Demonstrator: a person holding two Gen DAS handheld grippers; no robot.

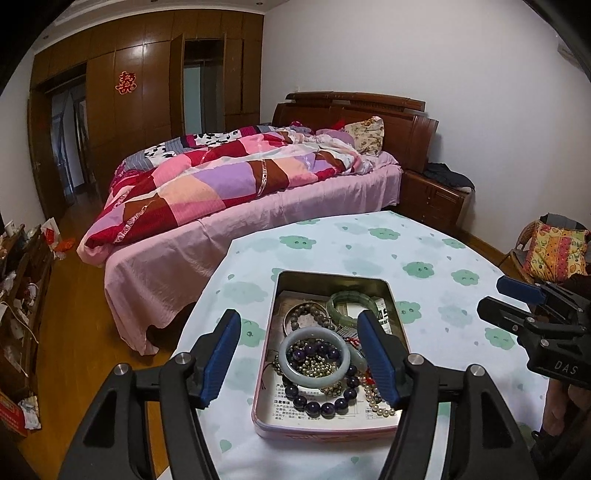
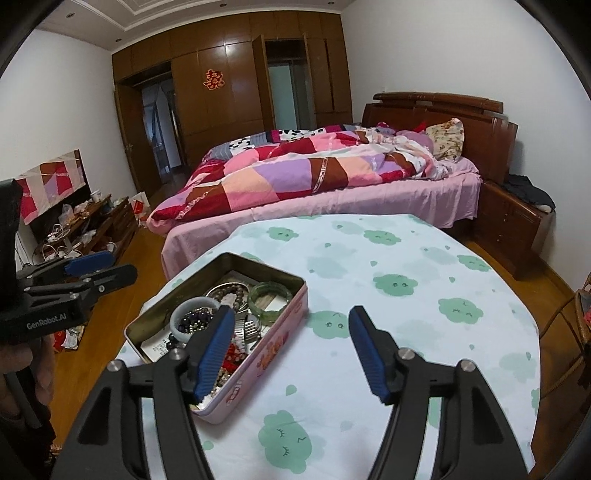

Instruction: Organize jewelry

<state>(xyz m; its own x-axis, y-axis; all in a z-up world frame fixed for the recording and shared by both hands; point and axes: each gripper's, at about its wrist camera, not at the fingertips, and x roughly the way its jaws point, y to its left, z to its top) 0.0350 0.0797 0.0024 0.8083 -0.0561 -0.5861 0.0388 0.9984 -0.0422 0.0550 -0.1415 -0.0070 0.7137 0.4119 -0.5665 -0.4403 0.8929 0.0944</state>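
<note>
While the pink tin (image 1: 325, 430) of jewelry sits on the cloud-print tablecloth (image 2: 424, 295), my left gripper (image 1: 299, 325) hangs released above it, my right gripper (image 2: 291, 325) released just beside it.

Both wrist views are lit softly and evenly, a dim indoor light with a cool cast on the white walls (image 1: 424, 66). No lamp shows; small recessed spots in the ceiling (image 2: 221, 5) look unlit. The polished wardrobe doors (image 1: 147, 74) carry pale vertical sheen, and the wood floor (image 2: 147, 251) reflects a dull glow. Shadows are faint: a soft dark patch lies under the bed's hanging sheet (image 1: 155, 332). Fisheye distortion bends the table edge (image 2: 517, 295) and walls into curves, and black vignette fills the corners. The centre is fairly sharp; fine detail at the edges smears, and the tin's (image 1: 266, 387) printed text is unreadable.
</note>
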